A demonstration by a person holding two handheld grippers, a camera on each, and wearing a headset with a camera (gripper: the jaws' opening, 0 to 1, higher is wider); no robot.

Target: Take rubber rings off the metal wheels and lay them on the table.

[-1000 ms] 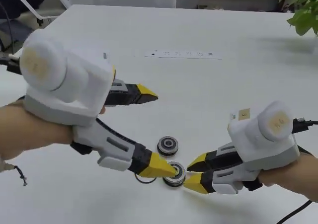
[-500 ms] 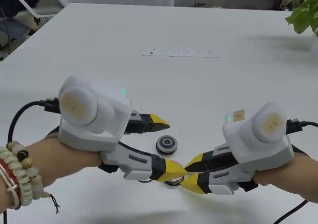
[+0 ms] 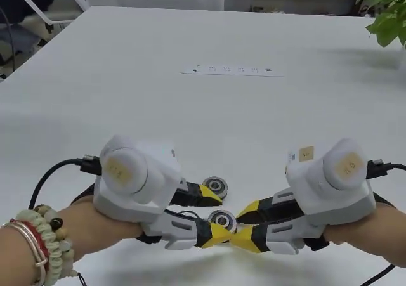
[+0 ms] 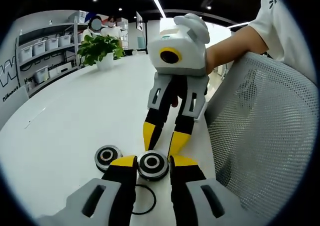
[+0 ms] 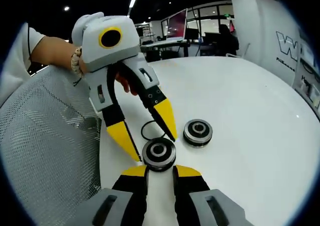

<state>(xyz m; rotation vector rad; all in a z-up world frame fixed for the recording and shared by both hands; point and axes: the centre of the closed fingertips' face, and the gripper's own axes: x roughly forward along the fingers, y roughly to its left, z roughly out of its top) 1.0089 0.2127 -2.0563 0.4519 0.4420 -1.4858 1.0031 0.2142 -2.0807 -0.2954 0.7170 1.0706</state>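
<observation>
Two handheld grippers pointed at each other, tip to tip, low over the near part of a white table [image 3: 127,77]. Between them sat a small metal wheel [image 3: 222,220], face up, silver with a dark band round its rim.

The left gripper [image 3: 217,214] pointed in from the left, with one yellow-tipped jaw on each side of the wheel. In the left gripper view the jaws pressed against the wheel's opposite edges, clamped on it.

The right gripper [image 3: 245,225] faced it from the right. In the right gripper view its jaws stood a narrow gap apart, tips at the wheel's near rim. Whether they pinched the wheel or merely touched it could not be told.

A second wheel [image 3: 216,185] of the same kind lay flat on the table just beyond the first, apart from it and close by the left gripper's farther jaw. One thin black rubber ring [image 4: 155,200] lay loose on the table under the left gripper, just beside the clamped wheel.

Beaded bracelets [image 3: 32,235] circled the wrist behind the left gripper. Farther across the table lay a white power strip [image 3: 231,70], and green plant leaves [image 3: 384,13] showed at the far right corner. A grey mesh chair back [image 4: 260,136] stood beside the table's near edge in the left gripper view.
</observation>
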